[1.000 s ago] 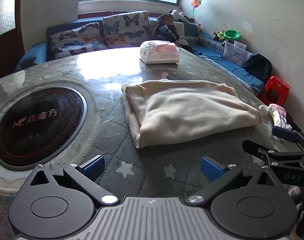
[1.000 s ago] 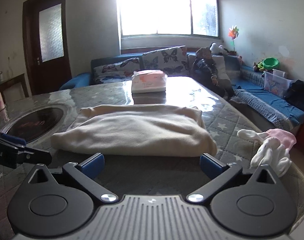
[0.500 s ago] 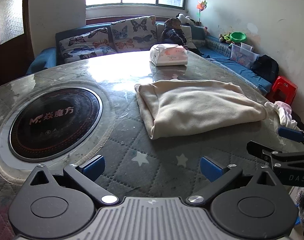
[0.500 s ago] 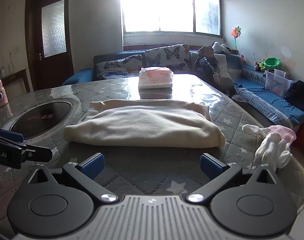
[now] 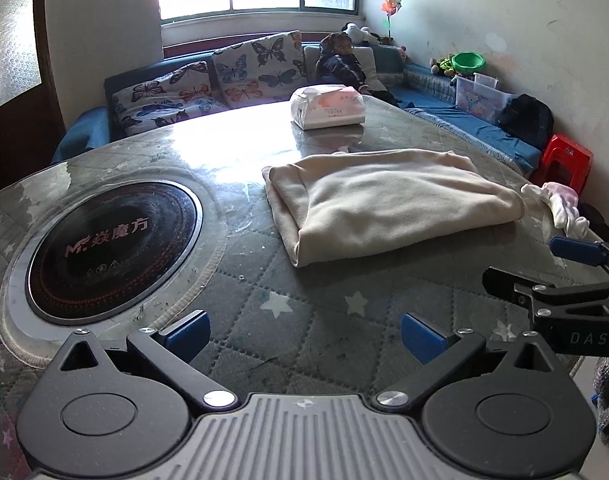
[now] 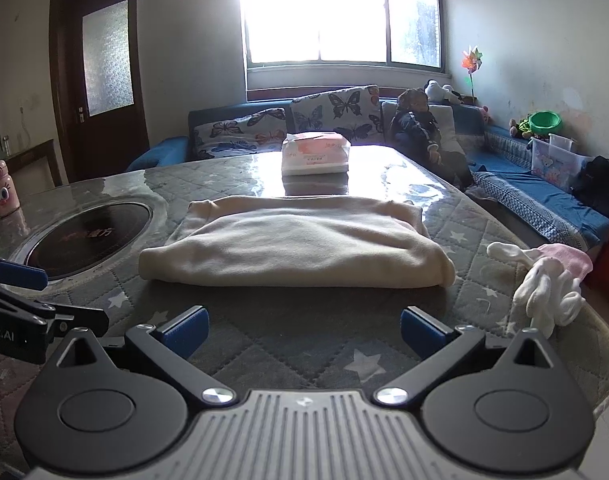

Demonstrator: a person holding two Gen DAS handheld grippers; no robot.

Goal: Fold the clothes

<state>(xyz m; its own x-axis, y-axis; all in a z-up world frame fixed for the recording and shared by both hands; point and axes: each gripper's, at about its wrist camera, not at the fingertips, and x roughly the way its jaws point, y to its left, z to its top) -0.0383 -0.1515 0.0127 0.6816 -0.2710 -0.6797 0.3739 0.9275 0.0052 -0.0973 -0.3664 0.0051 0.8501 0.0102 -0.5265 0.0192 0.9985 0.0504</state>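
A cream garment (image 5: pixel 388 204) lies folded into a flat rectangle on the quilted table (image 5: pixel 264 280); the right wrist view shows the same cream garment (image 6: pixel 296 244) straight ahead. My left gripper (image 5: pixel 304 332) hovers open over the table's near edge, well short of the cloth, nothing between its blue pads. My right gripper (image 6: pixel 302 330) is also open and empty, back from the garment's near fold. Each gripper shows at the edge of the other's view: the right gripper (image 5: pixel 560 276) and the left gripper (image 6: pixel 20 300).
A small heap of white and pink clothes (image 6: pixel 544 284) lies at the table's right edge. A tissue pack (image 5: pixel 327 107) stands beyond the garment. A round black cooktop (image 5: pixel 104 240) is set in the table at left. A person (image 6: pixel 420 128) sits on the sofa behind.
Both grippers have drawn back and upward from the folded garment, which now looks smaller and farther. The garment itself has not moved.
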